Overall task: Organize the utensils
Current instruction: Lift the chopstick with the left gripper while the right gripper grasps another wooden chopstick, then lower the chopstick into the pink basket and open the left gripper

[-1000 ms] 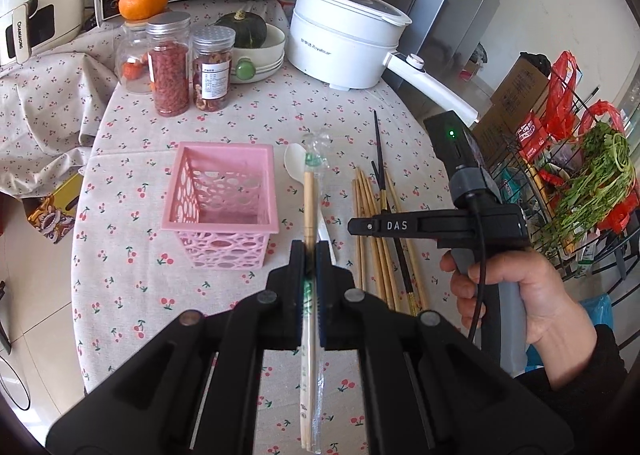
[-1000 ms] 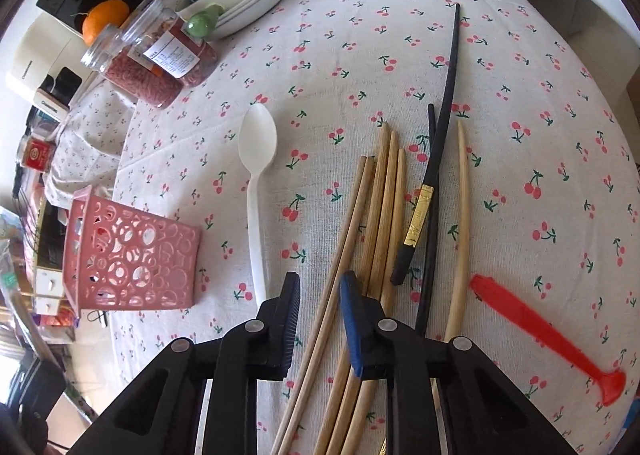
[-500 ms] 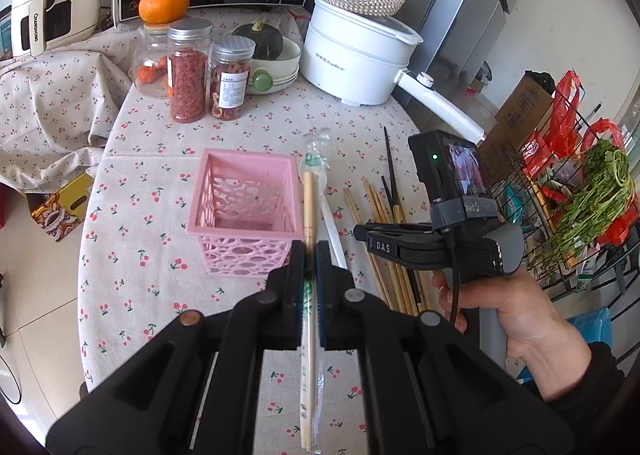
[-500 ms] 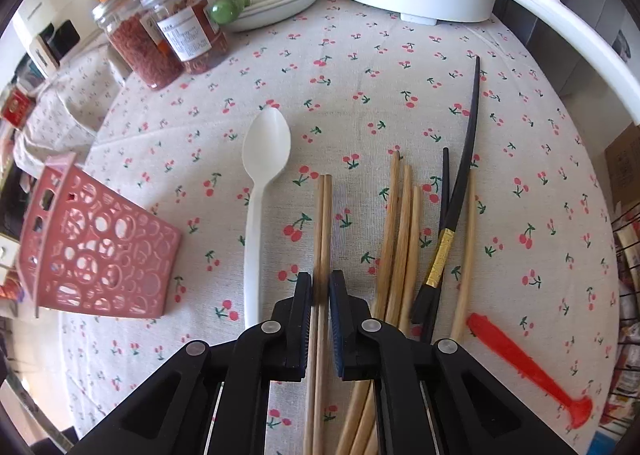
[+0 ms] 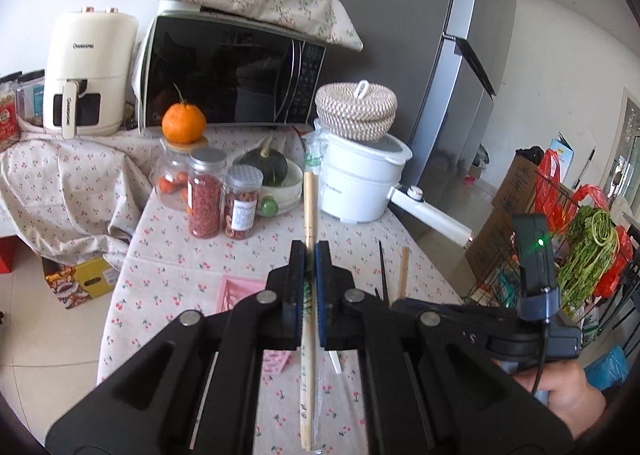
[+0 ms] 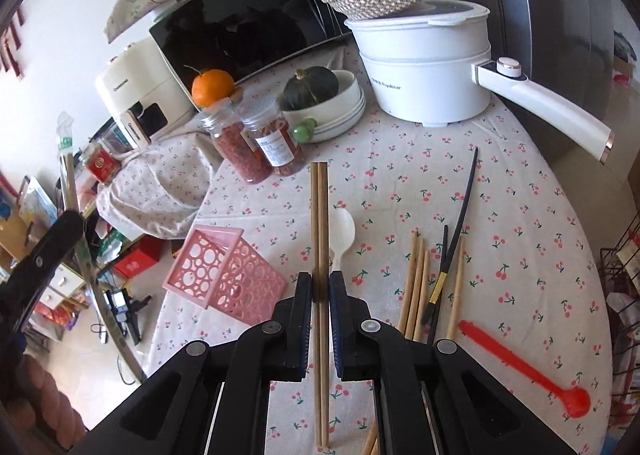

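Cherry-print cloth over the round bench (image 6: 460, 183), backed by black microwave (image 5: 228, 71), grey fridge (image 5: 432, 67) and cream "CHANGHONG" air fryer (image 5: 86, 71); white "Royalstar" pot (image 6: 424, 67) at the rear. Left tongs (image 5: 309, 259) clamped on wrapped bamboo chopsticks (image 5: 309, 199), right tongs (image 6: 320, 287) on a brown wooden chopstick pair (image 6: 319, 215), above the pink perforated basket (image 6: 224, 275) and white plastic spoon (image 6: 340, 235).
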{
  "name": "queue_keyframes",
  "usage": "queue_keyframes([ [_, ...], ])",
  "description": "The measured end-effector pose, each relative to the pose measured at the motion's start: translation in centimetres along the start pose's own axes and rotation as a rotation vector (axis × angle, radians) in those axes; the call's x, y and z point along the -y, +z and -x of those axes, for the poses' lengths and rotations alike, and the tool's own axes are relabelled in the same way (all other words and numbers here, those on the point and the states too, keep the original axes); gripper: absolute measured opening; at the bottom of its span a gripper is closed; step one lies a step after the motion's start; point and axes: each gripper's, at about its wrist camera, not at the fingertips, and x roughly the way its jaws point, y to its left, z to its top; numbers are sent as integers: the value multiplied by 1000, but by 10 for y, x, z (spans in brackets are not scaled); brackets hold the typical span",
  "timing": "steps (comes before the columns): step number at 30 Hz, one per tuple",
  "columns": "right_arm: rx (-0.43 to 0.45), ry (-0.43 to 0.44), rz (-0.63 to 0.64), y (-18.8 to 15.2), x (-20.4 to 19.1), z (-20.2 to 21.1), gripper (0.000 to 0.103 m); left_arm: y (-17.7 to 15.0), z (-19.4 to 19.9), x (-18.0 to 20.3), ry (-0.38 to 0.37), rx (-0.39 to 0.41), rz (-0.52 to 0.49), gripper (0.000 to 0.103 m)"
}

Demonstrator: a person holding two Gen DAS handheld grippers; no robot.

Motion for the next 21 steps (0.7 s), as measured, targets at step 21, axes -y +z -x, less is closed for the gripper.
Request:
queue_keyframes([
  [21,68,42,16,8,-1,27,8,4,-70,-32,278,233,153,6],
])
